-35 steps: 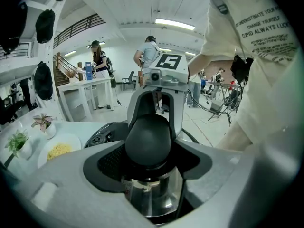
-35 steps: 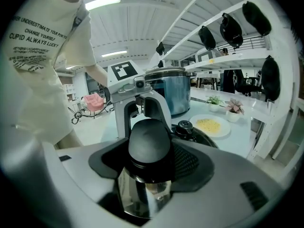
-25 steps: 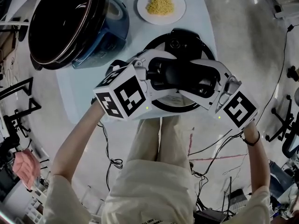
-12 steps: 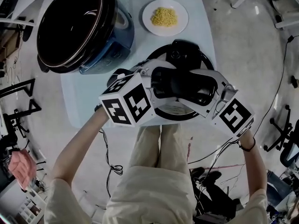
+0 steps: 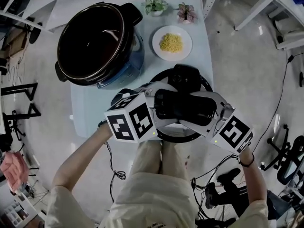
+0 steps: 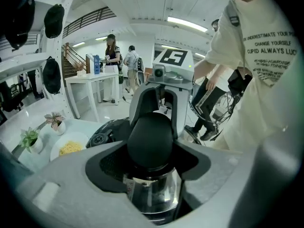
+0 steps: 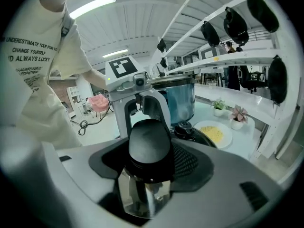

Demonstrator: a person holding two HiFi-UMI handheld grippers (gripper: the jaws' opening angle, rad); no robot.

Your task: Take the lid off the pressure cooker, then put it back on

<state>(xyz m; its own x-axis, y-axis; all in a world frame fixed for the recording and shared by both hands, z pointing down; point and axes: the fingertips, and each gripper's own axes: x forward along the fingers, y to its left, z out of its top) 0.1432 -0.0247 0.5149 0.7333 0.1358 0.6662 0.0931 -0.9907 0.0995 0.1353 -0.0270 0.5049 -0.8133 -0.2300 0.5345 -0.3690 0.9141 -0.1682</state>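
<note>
The black round lid (image 5: pixel 195 81) hangs over the near edge of the pale table (image 5: pixel 90 113), apart from the open pressure cooker (image 5: pixel 95 44) at the back left. My left gripper (image 5: pixel 156 106) is shut on the left end of the lid's black handle (image 5: pixel 183 107). From the other side, my right gripper (image 5: pixel 211 112) is shut on the right end. In the left gripper view the handle (image 6: pixel 151 141) fills the space between the jaws, with shiny metal (image 6: pixel 154 196) below. The right gripper view shows the handle (image 7: pixel 149 144) the same way.
A white plate of yellow food (image 5: pixel 172 42) lies behind the lid, with two small potted plants (image 5: pixel 156 4) (image 5: pixel 186 12) at the table's far end. White tables and cables stand around on the floor. People stand in the background of the left gripper view.
Both grippers have risen a little with the lid, still closed on its handle. The head view has pulled back, so the whole cooker and the two plants now show.
</note>
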